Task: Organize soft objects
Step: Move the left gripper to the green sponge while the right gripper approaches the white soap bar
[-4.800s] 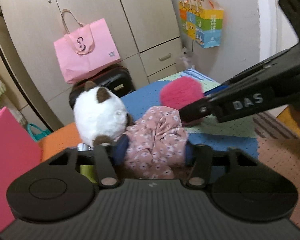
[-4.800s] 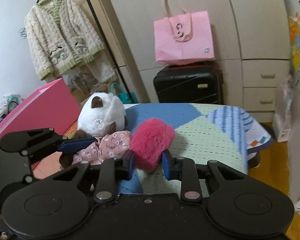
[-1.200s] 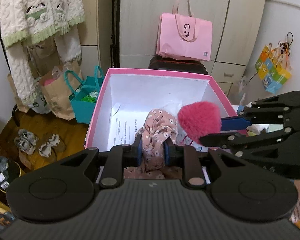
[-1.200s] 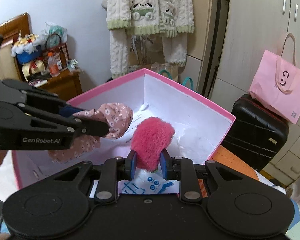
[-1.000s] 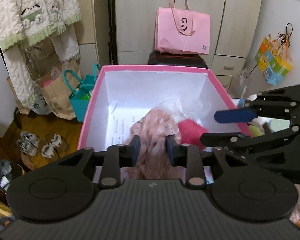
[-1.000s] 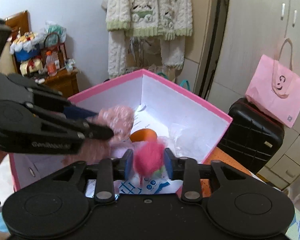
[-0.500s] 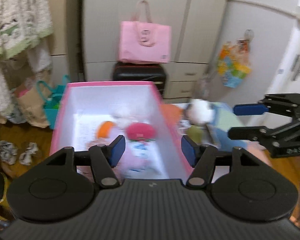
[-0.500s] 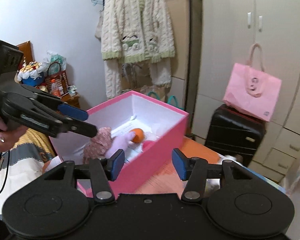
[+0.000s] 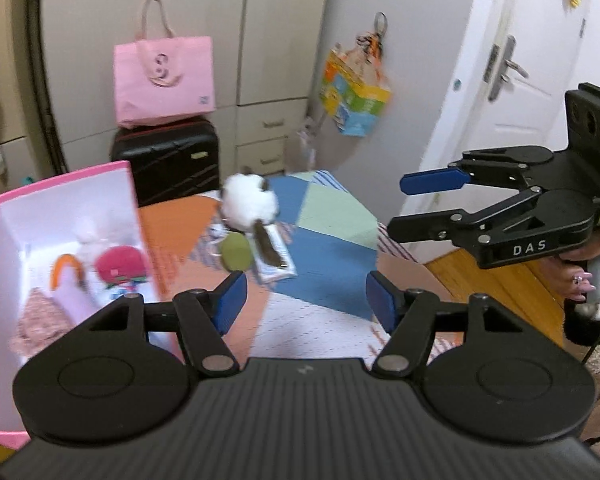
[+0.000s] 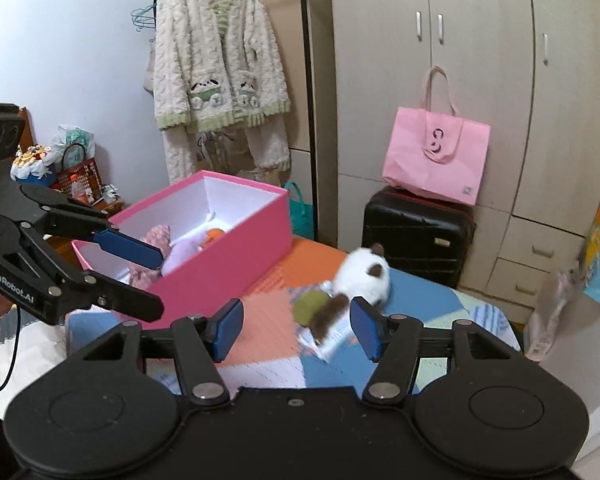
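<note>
The pink box [image 9: 60,176] [image 10: 228,264] holds the floral cloth [image 9: 36,316] [image 10: 156,236], the red fluffy ball [image 9: 120,264], a lilac plush [image 10: 184,254] and an orange piece [image 9: 66,268]. On the patchwork cover lie a white plush cat [image 9: 250,200] [image 10: 362,276] and a green ball [image 9: 236,256] [image 10: 310,306]. My left gripper [image 9: 305,300] [image 10: 158,284] is beside the box, its jaws opening with nothing between them. My right gripper [image 10: 296,330] [image 9: 398,206] hangs short of the cat and ball, jaws opening and empty.
A packet [image 9: 278,268] lies under the cat's brown tail. A black suitcase [image 10: 416,236] with a pink bag [image 10: 436,160] stands before the wardrobe. A knitted cardigan [image 10: 216,68] hangs at the left. A colourful bag [image 9: 354,96] hangs by the door.
Both grippers let go: the floral cloth and the red ball dropped into the box. Both hands then drew back from the box towards the patchwork cover, jaws spreading.
</note>
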The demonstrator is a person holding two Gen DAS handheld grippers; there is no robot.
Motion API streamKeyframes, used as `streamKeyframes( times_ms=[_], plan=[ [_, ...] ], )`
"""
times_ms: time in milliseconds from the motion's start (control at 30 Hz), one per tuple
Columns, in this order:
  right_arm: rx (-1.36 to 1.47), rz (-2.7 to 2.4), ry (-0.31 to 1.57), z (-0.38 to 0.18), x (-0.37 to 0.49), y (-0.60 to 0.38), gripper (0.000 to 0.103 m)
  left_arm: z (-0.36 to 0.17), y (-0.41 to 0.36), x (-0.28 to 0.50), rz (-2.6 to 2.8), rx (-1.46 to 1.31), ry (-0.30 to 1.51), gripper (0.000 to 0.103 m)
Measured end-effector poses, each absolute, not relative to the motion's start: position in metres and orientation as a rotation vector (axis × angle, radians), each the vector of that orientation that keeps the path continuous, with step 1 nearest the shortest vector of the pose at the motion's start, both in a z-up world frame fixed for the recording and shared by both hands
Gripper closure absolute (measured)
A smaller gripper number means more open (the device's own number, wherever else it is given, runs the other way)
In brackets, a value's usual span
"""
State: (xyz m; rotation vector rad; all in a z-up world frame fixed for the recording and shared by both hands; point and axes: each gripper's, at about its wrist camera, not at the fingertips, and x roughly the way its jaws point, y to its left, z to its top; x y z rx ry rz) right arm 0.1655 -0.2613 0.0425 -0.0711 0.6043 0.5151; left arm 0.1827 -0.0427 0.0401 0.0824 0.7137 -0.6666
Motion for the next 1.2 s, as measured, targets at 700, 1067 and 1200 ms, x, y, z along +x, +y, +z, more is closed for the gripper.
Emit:
streamKeyframes(
  times_ms=[700,1067,1200],
  plan=[
    [-0.180,0.612,0.619,-0.066,0.214,-0.263,0.036,-0.030,-0.105,0.269,-0.338,0.059,0.715,0.051],
    [-0.275,0.610,0.629,-0.090,0.251,-0.234,0.030,-0.058,-0.113,0.307,-0.254,0.038,0.782,0.064],
    [-0.279,0.625,0.628,-0.093,0.259,-0.234,0.028,-0.066,-0.115,0.314,-0.258,0.036,0.805,0.064]
  ],
)
